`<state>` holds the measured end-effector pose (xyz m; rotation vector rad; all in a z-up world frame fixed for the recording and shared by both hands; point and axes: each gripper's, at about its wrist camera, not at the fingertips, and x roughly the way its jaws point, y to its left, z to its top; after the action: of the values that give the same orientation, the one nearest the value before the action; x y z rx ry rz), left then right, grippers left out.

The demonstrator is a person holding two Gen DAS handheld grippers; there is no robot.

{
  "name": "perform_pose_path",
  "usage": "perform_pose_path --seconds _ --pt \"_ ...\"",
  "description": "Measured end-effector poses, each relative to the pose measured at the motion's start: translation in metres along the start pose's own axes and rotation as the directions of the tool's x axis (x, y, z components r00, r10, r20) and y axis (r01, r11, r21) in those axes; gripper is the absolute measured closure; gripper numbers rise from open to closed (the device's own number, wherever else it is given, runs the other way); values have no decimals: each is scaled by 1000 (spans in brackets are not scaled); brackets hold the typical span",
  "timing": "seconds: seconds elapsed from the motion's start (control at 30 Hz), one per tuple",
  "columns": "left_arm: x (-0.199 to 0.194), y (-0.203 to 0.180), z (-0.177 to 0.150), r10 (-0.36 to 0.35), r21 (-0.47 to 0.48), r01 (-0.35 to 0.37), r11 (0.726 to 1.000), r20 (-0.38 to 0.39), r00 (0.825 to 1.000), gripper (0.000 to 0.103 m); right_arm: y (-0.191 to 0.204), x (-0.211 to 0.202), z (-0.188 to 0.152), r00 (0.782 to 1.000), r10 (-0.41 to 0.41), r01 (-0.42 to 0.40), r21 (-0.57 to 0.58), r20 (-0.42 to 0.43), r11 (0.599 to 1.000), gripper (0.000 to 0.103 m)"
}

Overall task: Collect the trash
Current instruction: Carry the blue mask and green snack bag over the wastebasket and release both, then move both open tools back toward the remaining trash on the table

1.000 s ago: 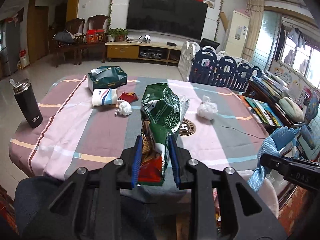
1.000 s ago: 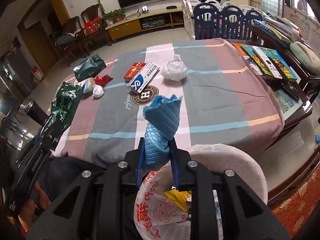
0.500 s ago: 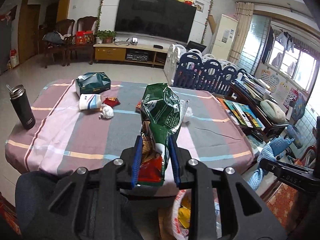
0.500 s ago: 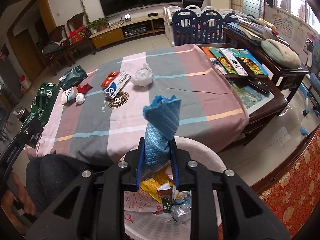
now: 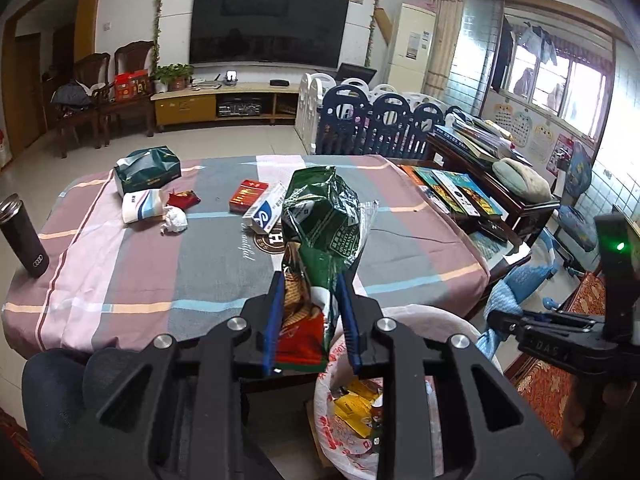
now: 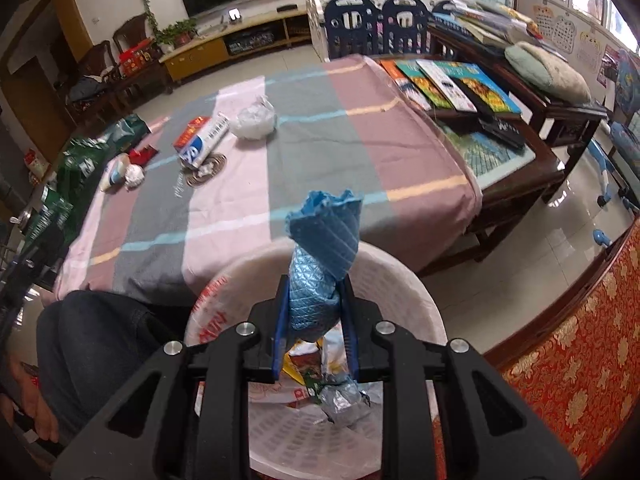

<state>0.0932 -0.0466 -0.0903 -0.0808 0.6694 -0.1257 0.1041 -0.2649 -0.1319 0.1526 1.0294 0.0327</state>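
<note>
My left gripper is shut on a green snack bag that stands up between its blue pads, just left of and above the white trash basket. My right gripper is shut on a crumpled blue wrapper, directly over the same trash basket, which is lined with a printed bag and holds several wrappers. On the striped tablecloth lie a crumpled white tissue, a red wrapper, a white paper cup and a white plastic wad.
A dark tumbler stands at the table's left edge. A green tissue pack, a red box and a white-blue box lie on the table. A low wooden table with books stands right. The person's knees are at lower left.
Both grippers drew back from the table toward the trash basket, still holding their items. The basket's inside now shows under each gripper.
</note>
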Motion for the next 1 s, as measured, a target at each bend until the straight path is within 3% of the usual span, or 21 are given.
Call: perform_pose_path --seconds 0.1,0.17,0.23,0.3,0.43,0.53,0.6,0.67,0.73,0.77,0.8,0.9,1.0 --pt "4 0 -1 -10 -5 10 1000 -12 1000 75 -9 19 -11 996 -24 24 9 -85 1000 78" --pt "7 -1 -2 -16 -7 16 1000 -21 1000 75 -14 27 -18 992 17 -14 22 -127 1000 69" --pt "9 -2 -3 -20 -2 20 1000 -28 999 75 -19 25 -21 991 36 -29 52 -128 998 38" --pt "12 -6 -5 -27 8 28 1000 -38 999 75 -27 17 -18 996 26 -18 102 -85 995 28" --pt "17 -16 -10 -66 37 68 997 -52 996 75 -43 2 -8 999 30 -22 183 -38 983 27" --pt "25 -26 -16 -152 54 158 986 -92 984 75 -53 -9 -4 1000 10 -11 217 5 976 27" --pt "33 -36 -22 -235 74 246 966 -134 963 75 -59 -14 -2 1000 7 -13 239 26 971 27" --pt "42 -50 -30 -313 105 336 936 -192 930 72 -63 -18 -1 999 13 -24 261 42 965 27" --pt "57 -69 -44 -347 163 397 903 -269 898 45 -64 -20 0 998 17 -31 274 55 961 27" --pt "64 -77 -52 -347 195 412 890 -297 890 35 -65 -21 1 998 16 -32 276 60 961 27" --pt "68 -84 -60 -327 226 403 887 -310 893 20 -64 -23 1 998 15 -33 276 67 961 27" --pt "77 -91 -71 -231 304 334 892 -330 916 18 -62 -24 3 997 15 -34 265 74 964 27" --pt "80 -73 -67 -184 270 268 925 -300 936 12 -59 -19 2 998 21 -37 265 63 964 27"
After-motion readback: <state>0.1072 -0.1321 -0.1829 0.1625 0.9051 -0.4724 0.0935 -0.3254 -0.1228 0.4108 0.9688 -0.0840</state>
